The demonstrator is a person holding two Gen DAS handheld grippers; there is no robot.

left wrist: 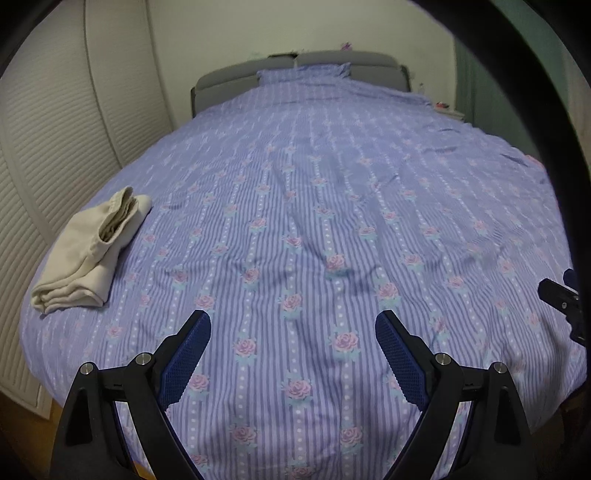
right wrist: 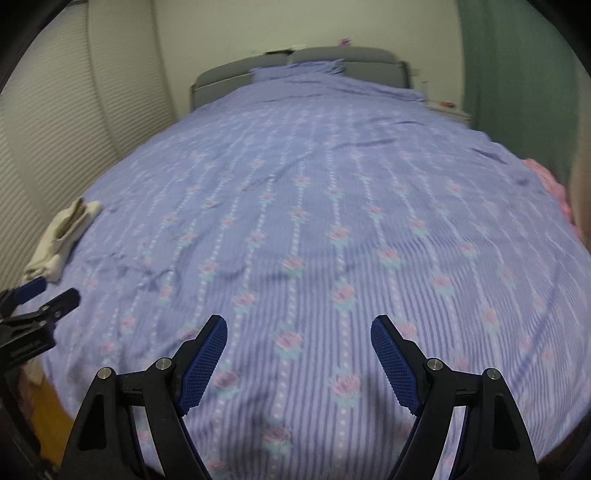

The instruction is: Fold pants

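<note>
Left tool (left wrist: 293, 325), black arms, blue ribbed pads (left wrist: 186, 363), silver screws, right tool (right wrist: 299, 330) alike

No words, brands or numbers can be read anywhere in the room. A faint line of lettering marks the black body of the left gripper (right wrist: 55, 295) in the right wrist view, too blurred to read.

Setting: home bedroom. A bed fills most of both views, covered by a lilac striped bedspread (left wrist: 314, 221) printed with pink roses. Grey padded headboard (left wrist: 332, 61) against a plain pale wall (left wrist: 221, 33); matching pillow (left wrist: 303, 75) in front of it. White louvred wardrobe doors (left wrist: 48, 122) along the left side. Green curtain (right wrist: 517, 74) at far right. Wood floor (right wrist: 48, 406) below the bed's edge.
</note>
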